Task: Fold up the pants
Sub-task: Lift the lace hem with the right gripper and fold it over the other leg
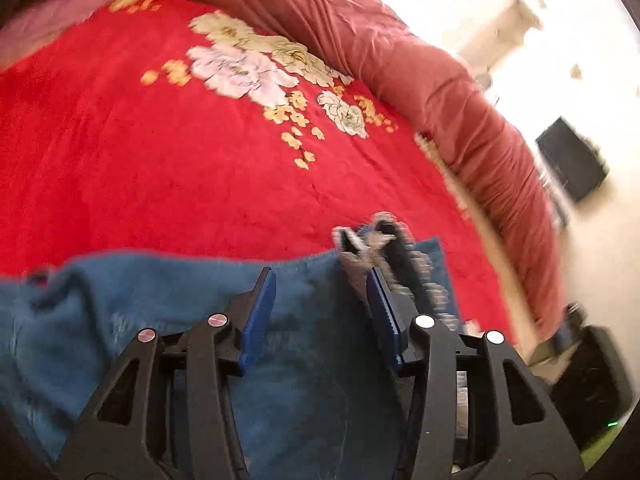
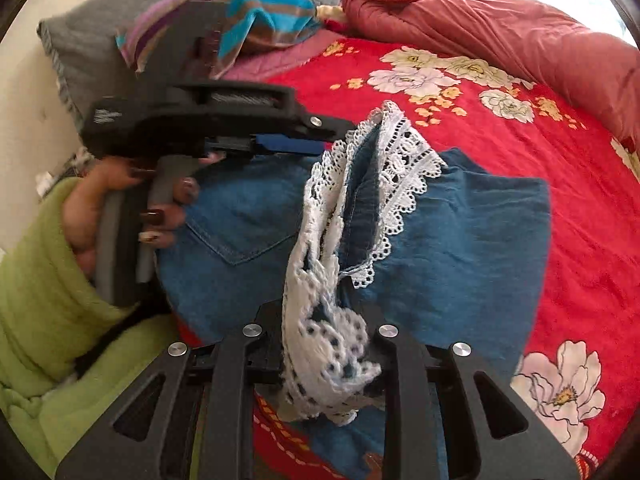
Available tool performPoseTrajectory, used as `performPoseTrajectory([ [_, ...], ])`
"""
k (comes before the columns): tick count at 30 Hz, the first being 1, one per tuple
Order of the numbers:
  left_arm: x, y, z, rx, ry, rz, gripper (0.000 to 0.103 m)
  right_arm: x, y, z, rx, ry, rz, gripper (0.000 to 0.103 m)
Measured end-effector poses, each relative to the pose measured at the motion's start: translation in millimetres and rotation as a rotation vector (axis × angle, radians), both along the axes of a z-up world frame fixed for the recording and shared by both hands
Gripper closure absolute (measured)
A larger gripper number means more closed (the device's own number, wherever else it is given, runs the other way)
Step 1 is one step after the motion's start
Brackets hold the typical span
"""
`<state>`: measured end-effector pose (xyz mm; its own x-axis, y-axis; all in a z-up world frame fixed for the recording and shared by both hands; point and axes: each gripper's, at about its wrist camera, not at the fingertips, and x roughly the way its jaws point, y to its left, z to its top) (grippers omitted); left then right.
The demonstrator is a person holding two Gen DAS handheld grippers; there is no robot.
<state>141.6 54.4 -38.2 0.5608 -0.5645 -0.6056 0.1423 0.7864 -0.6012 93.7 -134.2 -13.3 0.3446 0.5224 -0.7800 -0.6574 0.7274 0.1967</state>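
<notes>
The pants [image 2: 460, 232], soft limp denim, lie on the bed [image 2: 580, 168]. The right hand-held gripper [image 2: 326, 344] pinches their lace hem [image 2: 320, 288]; the left hand-held gripper [image 1: 320, 280] gapes empty above them. Best grasped at the hems.

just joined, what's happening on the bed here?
A person is folding blue denim pants on a red flowered bedspread, holding a gripper in each hand. The right gripper is clamped on the white lace hem of a pant leg, lifting it over the rest. The left gripper hangs open above the denim, with nothing between its pads.
</notes>
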Motion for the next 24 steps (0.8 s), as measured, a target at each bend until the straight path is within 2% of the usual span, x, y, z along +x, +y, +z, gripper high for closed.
performPoseTrajectory([
  [1,-2.1,5.3,-1.6,-0.036,0.004,0.003,0.063,-1.8,2.5,-1.1,-0.004,-0.004,0.005,0.074],
  [3,-3.0,8.3,0.6,-0.056,-0.002,0.005,0.062,-7.0,7.8,-1.2,0.011,-0.002,0.029,0.054],
  [5,-4.4,8.5,5.3,-0.074,-0.014,-0.002,0.057,-16.2,13.9,3.1,0.024,-0.020,0.071,0.046],
  [7,-5.0,6.4,6.8,-0.087,-0.018,-0.011,0.052,-25.5,15.6,10.2,0.048,-0.038,0.108,0.045],
  [11,-5.8,2.4,4.3,-0.101,-0.002,-0.027,0.051,-39.2,4.0,33.1,0.104,-0.090,0.141,0.038],
  [15,1.8,-7.7,-1.2,-0.074,0.030,-0.037,0.048,-33.2,-26.0,37.2,0.086,-0.124,0.048,0.037],
  [17,12.1,-17.0,-4.7,-0.075,0.063,-0.051,0.043,-25.8,-38.5,29.0,0.060,-0.112,-0.008,0.037],
  [20,24.3,-33.0,-8.1,-0.030,0.082,-0.058,0.044,-10.3,-56.2,13.3,0.043,-0.068,-0.080,0.037],
  [21,26.5,-38.3,-8.0,-0.002,0.084,-0.056,0.064,-7.9,-60.4,8.8,0.039,-0.058,-0.097,0.037],
  [22,28.5,-45.1,-6.7,0.035,0.083,-0.060,0.095,-6.7,-63.1,5.0,0.035,-0.048,-0.108,0.037],
  [24,27.9,-51.1,0.6,0.057,0.055,-0.059,0.095,-4.3,-65.9,-2.6,0.026,-0.027,-0.114,0.037],
])
